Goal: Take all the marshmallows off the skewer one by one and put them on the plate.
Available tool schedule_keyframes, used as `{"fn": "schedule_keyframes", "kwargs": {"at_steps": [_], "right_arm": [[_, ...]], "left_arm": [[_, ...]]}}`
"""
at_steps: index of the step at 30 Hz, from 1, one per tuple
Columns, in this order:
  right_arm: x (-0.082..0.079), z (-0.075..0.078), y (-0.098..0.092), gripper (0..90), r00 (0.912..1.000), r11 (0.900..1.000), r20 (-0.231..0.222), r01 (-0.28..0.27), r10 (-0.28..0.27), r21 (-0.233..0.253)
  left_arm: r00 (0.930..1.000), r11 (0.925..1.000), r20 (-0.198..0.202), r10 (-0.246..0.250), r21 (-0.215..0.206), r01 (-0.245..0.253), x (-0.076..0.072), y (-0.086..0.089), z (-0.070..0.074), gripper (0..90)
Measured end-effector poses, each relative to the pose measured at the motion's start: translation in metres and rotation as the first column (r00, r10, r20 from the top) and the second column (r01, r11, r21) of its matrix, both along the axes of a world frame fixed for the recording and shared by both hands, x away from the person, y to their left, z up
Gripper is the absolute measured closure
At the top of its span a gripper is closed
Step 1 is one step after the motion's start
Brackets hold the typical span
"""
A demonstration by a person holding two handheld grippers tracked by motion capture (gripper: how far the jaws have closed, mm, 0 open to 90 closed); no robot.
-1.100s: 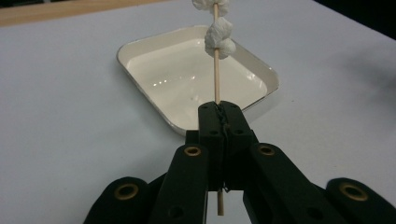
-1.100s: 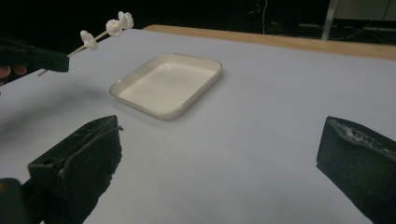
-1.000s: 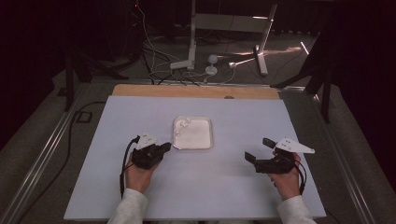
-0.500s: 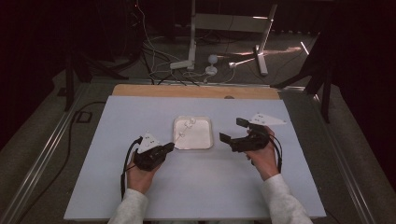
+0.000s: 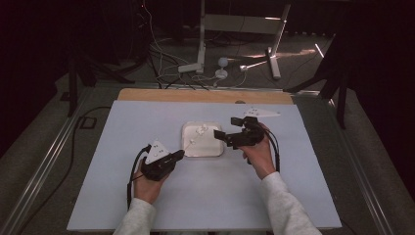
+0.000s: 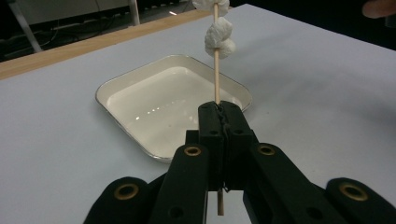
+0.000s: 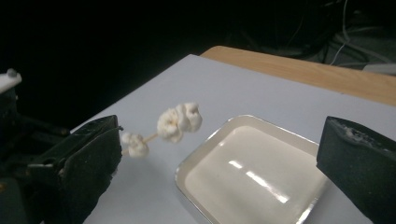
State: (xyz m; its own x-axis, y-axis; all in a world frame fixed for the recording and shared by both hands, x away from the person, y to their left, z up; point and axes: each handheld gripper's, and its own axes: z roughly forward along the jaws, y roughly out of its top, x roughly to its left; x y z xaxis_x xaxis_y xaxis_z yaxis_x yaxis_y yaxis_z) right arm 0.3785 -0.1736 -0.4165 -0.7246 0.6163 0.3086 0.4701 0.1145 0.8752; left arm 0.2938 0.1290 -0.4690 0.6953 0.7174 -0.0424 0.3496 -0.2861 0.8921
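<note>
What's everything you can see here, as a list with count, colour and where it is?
tray: one, white with a pale rim, middle of the table, nothing lying in it.
skewer: one, pale wood, clamped in the left gripper, angled over the tray.
marshmallow pieces: several, white, threaded on the skewer's far half.
table: one, light blue-grey top, wooden strip along the far edge.
stand legs: white, on the floor beyond the table, among cables.
left gripper: one, black, left of the tray, shut on the skewer.
right gripper: one, black, at the tray's right edge, jaws wide apart.
hands and sleeves: two, pale sleeves, near edge.
</note>
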Motion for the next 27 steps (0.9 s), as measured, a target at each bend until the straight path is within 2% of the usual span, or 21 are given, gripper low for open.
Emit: {"fn": "schedule_keyframes", "kwargs": {"at_steps": [1,2,3,5,11,12,13,16,18,21,24,27], "right_arm": [[0.004,-0.001,0.003,2.5,0.9992,0.999,-0.040,-0.003,0.004,0.034],[0.004,-0.001,0.003,2.5,0.9992,0.999,-0.040,-0.003,0.004,0.034],[0.008,-0.002,0.003,6.2,0.9970,0.997,-0.074,-0.015,0.021,0.077],[0.011,-0.004,0.005,9.7,0.9934,0.995,-0.109,-0.025,0.036,0.095],[0.015,-0.011,0.012,26.6,0.9826,0.995,-0.167,-0.070,0.081,0.073],[0.015,-0.011,0.012,26.6,0.9826,0.995,-0.167,-0.070,0.081,0.073],[0.016,-0.013,0.016,33.9,0.9795,0.994,-0.182,-0.075,0.087,0.076],[0.017,-0.013,0.021,43.6,0.9767,0.996,-0.204,-0.054,0.067,0.070],[0.019,-0.014,0.022,56.3,0.9712,0.995,-0.230,-0.043,0.063,0.092],[0.022,-0.018,0.024,69.0,0.9559,0.995,-0.287,-0.034,0.062,0.099],[0.023,-0.020,0.024,71.8,0.9437,0.994,-0.326,-0.022,0.055,0.105],[0.024,-0.020,0.025,72.5,0.9405,0.994,-0.336,-0.013,0.050,0.112]], "left_arm": [[1.0000,1.0000,0.004,-0.008,-0.003,0.008,0.000,0.000,0.000,89.8],[1.0000,1.0000,0.004,-0.008,-0.003,0.008,0.000,0.000,0.000,89.9],[1.0000,1.0000,0.005,-0.009,-0.003,0.009,0.000,-0.001,0.000,89.8],[1.0000,1.0000,0.001,-0.008,-0.002,0.008,0.000,-0.001,0.000,89.9],[0.9999,0.9999,0.001,-0.014,0.002,0.014,-0.001,-0.002,-0.001,89.9],[0.9998,0.9998,0.003,-0.017,0.004,0.017,-0.001,-0.003,-0.001,89.9],[0.9998,0.9998,0.002,-0.019,0.005,0.019,-0.001,-0.003,-0.001,89.9],[0.9996,0.9996,-0.004,-0.027,-0.001,0.027,-0.001,-0.005,-0.002,89.9],[0.9995,0.9995,-0.004,-0.031,-0.004,0.031,-0.001,-0.006,-0.002,89.9],[0.9994,0.9994,-0.003,-0.035,0.000,0.035,-0.001,-0.007,-0.003,89.9],[0.9993,0.9993,-0.008,-0.038,0.004,0.038,-0.001,-0.008,-0.004,89.9],[0.9992,0.9992,-0.006,-0.039,0.005,0.039,-0.001,-0.009,-0.005,89.9]]}}
